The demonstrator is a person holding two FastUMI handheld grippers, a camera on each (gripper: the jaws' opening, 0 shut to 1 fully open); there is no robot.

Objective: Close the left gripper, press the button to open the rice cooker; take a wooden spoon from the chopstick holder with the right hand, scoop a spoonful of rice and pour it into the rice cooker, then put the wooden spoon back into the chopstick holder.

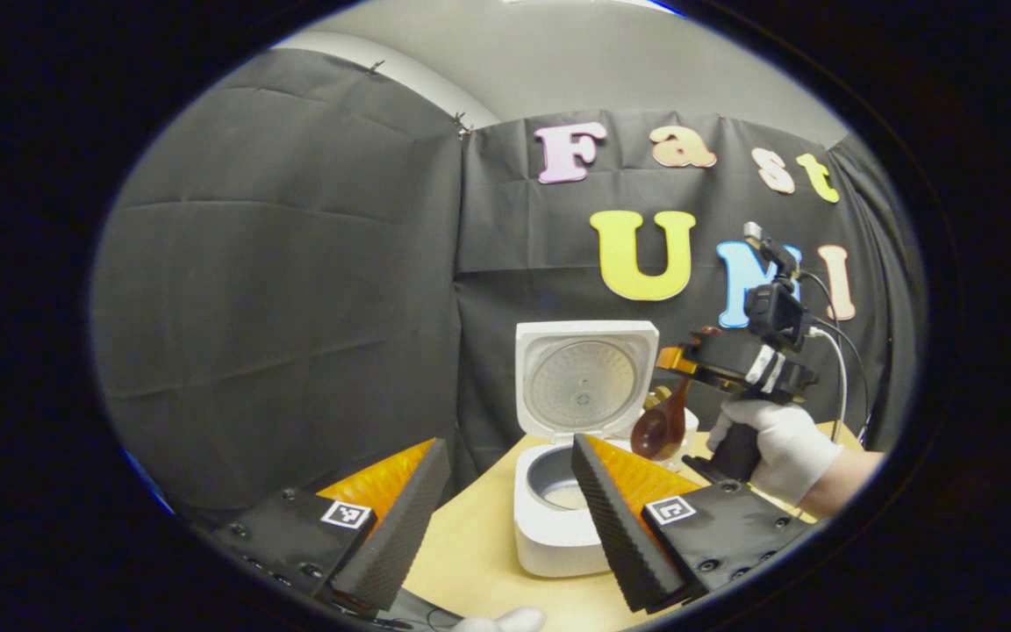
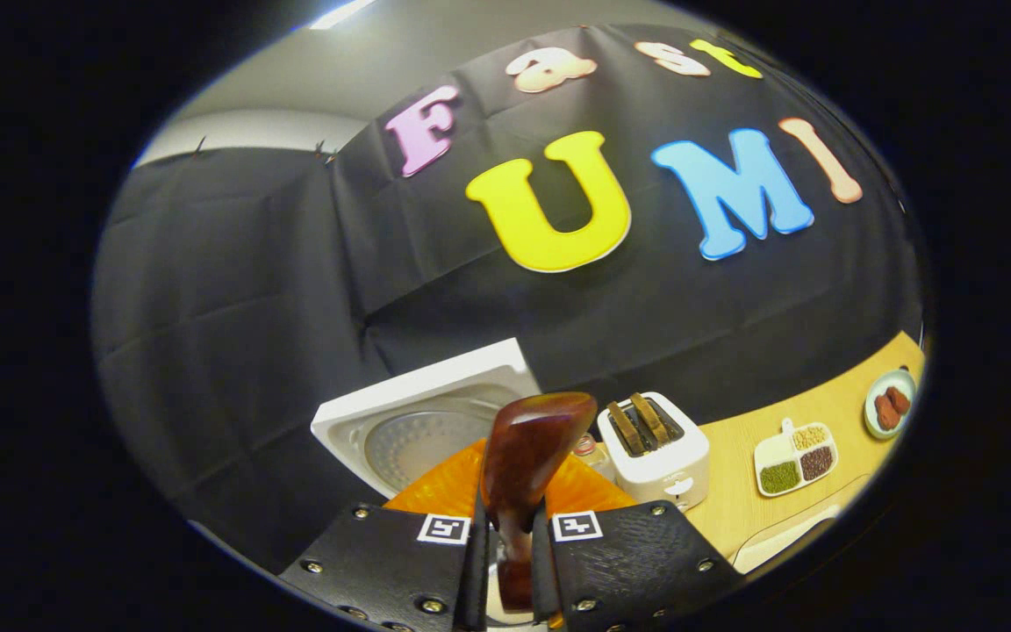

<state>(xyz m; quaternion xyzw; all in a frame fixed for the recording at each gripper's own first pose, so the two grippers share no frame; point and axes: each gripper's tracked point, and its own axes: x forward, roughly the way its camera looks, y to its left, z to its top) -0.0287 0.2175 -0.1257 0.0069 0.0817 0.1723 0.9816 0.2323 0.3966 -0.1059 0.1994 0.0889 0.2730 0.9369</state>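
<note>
Right claw (image 2: 505, 544) clamps wooden spoon (image 2: 527, 456), seemingly beside open rice cooker (image 1: 580, 456)

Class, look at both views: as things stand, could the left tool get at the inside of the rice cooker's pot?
Probably yes: the rice cooker lid stands upright, the pot is uncovered, and the left tool is open just before it.

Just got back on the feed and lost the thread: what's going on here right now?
The rice cooker stands open on the table, lid up, something pale in its pot. The right gripper, held in a white-gloved hand, is shut on the wooden spoon and carries it in the air beside the cooker. The left gripper is open, holding nothing. A toaster and a divided dish of grains stand farther along.
</note>
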